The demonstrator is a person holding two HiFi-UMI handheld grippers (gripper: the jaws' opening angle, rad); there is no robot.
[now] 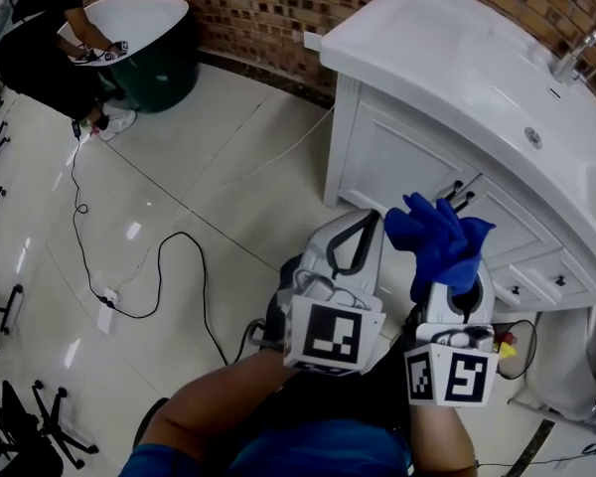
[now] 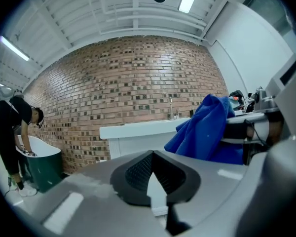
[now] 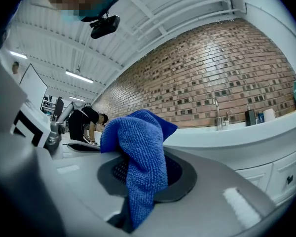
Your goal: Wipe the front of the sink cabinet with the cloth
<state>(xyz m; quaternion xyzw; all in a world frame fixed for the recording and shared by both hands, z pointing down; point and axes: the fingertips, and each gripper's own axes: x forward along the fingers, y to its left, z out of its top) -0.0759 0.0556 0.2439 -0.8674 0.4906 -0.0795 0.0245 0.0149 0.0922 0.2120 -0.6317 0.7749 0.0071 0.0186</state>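
A blue microfibre cloth (image 1: 437,237) hangs bunched out of my right gripper (image 1: 449,284), whose jaws are shut on it; in the right gripper view the cloth (image 3: 140,159) drapes across the closed jaws. The white sink cabinet (image 1: 417,162) stands just beyond, its panelled front with dark handles a short way from the cloth. My left gripper (image 1: 350,256) is held beside the right one, jaws shut with nothing between them. From the left gripper view the cloth (image 2: 204,130) shows at the right, in front of the white countertop (image 2: 138,129).
A chrome tap (image 1: 574,56) sits on the white countertop at upper right. A black cable (image 1: 169,266) snakes over the glossy tiled floor at left. A person bends over a white basin on a green base (image 1: 149,43) at top left. A brick wall (image 1: 268,8) runs behind.
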